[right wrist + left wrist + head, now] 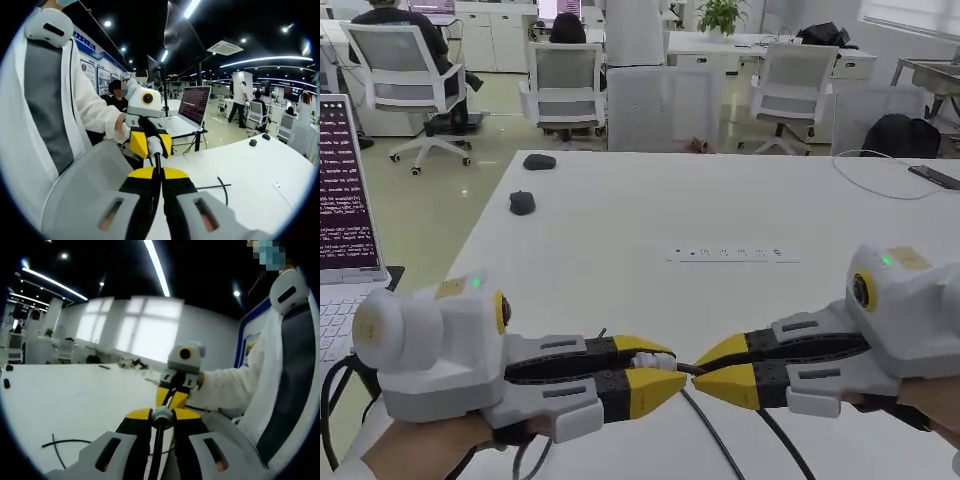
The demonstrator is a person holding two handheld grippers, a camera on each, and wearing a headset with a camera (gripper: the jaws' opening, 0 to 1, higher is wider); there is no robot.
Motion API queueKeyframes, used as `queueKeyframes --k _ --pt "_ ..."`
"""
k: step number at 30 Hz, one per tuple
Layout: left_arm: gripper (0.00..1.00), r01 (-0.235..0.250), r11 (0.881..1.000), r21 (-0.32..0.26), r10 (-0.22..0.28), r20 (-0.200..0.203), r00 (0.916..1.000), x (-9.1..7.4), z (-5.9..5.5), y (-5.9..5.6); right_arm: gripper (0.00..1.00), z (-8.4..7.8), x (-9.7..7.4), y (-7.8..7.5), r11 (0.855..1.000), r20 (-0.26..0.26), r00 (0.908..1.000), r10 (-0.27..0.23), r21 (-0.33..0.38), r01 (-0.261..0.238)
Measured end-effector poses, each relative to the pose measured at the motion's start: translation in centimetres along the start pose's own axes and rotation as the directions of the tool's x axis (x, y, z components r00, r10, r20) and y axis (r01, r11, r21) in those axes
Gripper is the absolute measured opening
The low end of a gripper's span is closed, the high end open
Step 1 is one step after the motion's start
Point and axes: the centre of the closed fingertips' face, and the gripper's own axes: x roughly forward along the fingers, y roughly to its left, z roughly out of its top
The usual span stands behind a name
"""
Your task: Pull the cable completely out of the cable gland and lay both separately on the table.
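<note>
Cable gland [162, 415] in left tool [678, 369]; right tool [696, 371] seemingly pinches cable [712, 435].

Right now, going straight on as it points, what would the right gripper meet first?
The cable gland clamped in the left gripper, straight ahead along the cable that the right gripper holds; the gap looks small, but depth is unclear.

The head view is bright and even, with daylight at the upper right; the white table [740, 200] carries only faint, soft shadows near the bottom. Both gripper views bend strongly toward their edges. In the left gripper view the windows [145, 330] are washed out by glare. In the right gripper view the ceiling light strips [191, 9] burn white at the top of the frame.
</note>
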Motion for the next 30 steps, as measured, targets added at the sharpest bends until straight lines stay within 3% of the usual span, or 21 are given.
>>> queueKeyframes --k 4,7,10,16,22,24,26,30 --pt "0.16 0.003 1.000 -0.006 -0.003 0.017 0.9999 0.0 0.3 0.0 0.03 0.0 0.1 -0.1 1.000 -0.002 1.0000 -0.004 -0.009 0.004" --pt "0.16 0.001 1.000 0.000 -0.001 0.006 1.0000 0.0 0.2 0.1 0.02 -0.4 0.3 -0.2 1.000 -0.019 0.9998 -0.002 -0.019 0.002" --pt "0.16 -0.004 1.000 0.014 0.004 -0.019 0.9998 0.2 -0.2 -0.2 0.02 -1.3 0.5 -0.3 0.999 -0.063 0.9980 -0.001 -0.033 -0.001" --pt "0.16 -0.021 1.000 0.000 0.021 -0.008 0.9997 -0.6 0.0 0.3 0.02 -3.0 0.1 -0.9 0.999 -0.116 0.9930 -0.021 -0.031 0.018" --pt "0.16 -0.032 0.999 0.003 0.032 -0.012 0.9994 -0.9 -0.1 0.6 0.02 -5.8 -0.7 -2.2 0.999 -0.190 0.9807 -0.044 0.002 0.045" --pt "0.16 -0.033 0.999 -0.002 0.033 -0.006 0.9994 -0.9 0.0 0.7 0.02 -7.1 -1.0 -2.7 0.998 -0.229 0.9716 -0.059 0.008 0.062" --pt "0.16 -0.033 0.999 -0.009 0.033 0.006 0.9994 -1.1 0.2 0.8 0.02 -8.5 -1.5 -3.0 0.997 -0.282 0.9566 -0.072 0.009 0.078" --pt "0.16 -0.033 0.999 -0.010 0.033 0.016 0.9993 -1.3 0.5 0.9 0.02 -10.0 -1.9 -3.3 0.995 -0.318 0.9441 -0.087 0.018 0.097"
